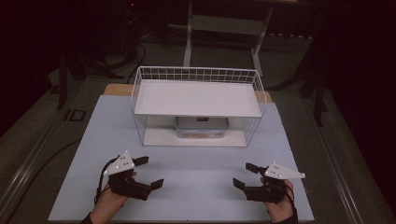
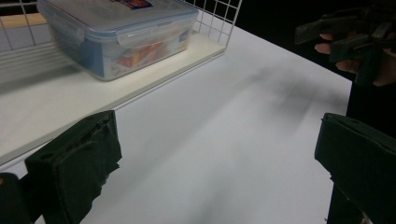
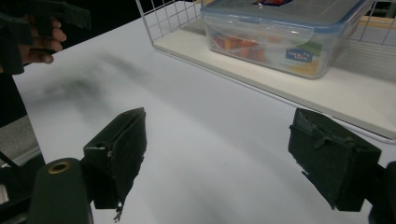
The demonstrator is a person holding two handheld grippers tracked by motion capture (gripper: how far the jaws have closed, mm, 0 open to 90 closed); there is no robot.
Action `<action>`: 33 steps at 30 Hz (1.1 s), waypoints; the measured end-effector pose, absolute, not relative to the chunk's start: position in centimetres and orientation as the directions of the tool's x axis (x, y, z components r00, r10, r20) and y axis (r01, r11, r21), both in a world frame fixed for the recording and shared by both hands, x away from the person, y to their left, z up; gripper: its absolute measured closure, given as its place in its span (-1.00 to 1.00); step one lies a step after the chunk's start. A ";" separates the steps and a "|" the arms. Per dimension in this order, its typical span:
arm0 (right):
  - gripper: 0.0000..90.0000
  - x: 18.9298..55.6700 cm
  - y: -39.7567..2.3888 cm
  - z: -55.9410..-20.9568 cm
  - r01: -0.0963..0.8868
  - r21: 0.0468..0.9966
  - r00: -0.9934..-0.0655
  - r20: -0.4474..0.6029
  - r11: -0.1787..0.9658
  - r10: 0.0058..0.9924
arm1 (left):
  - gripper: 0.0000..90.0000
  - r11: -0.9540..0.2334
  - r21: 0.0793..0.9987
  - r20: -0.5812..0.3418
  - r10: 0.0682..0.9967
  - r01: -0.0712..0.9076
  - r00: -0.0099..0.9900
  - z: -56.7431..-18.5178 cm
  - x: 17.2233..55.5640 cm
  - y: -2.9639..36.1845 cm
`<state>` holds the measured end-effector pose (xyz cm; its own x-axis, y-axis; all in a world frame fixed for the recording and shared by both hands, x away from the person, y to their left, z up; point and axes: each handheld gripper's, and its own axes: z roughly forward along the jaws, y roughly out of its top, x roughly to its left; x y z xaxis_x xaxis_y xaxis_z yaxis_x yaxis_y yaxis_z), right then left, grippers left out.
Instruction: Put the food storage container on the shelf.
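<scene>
A clear plastic food box with a blue-trimmed lid [image 1: 202,127] [image 2: 119,35] [image 3: 280,32] sits on the lower board of a white wire shelf rack [image 1: 140,88], under its upper shelf. Coloured contents show through its walls. My left gripper [image 1: 149,171] [image 2: 215,154] rests near the table's front left, held by a hand, jaws wide apart with nothing between them. At the front right my right gripper [image 1: 246,174] [image 3: 219,154] stands open too, empty. Both point toward the rack, well short of it.
The rack stands at the back middle of a pale blue-white table top [image 1: 196,163]. Its lower board [image 2: 56,98] [image 3: 355,98] juts out toward me. Dark floor, cables and a white table frame [image 1: 224,28] lie beyond the table.
</scene>
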<state>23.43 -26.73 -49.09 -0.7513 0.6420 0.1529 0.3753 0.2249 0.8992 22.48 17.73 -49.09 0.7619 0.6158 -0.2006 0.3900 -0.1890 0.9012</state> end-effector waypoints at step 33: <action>-0.68 23.5 -29.6 -50.9 0.387 0.873 -0.756 0.115 0.298 0.644 | -0.99 -0.193 0.879 -0.228 0.631 0.435 0.741 -51.4 22.6 18.0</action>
<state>23.54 -29.60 -50.87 -0.7564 0.6438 0.1155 0.3866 0.2976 0.8729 22.56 18.01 -51.44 0.7412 0.6313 -0.2280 0.4351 -0.1933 0.8794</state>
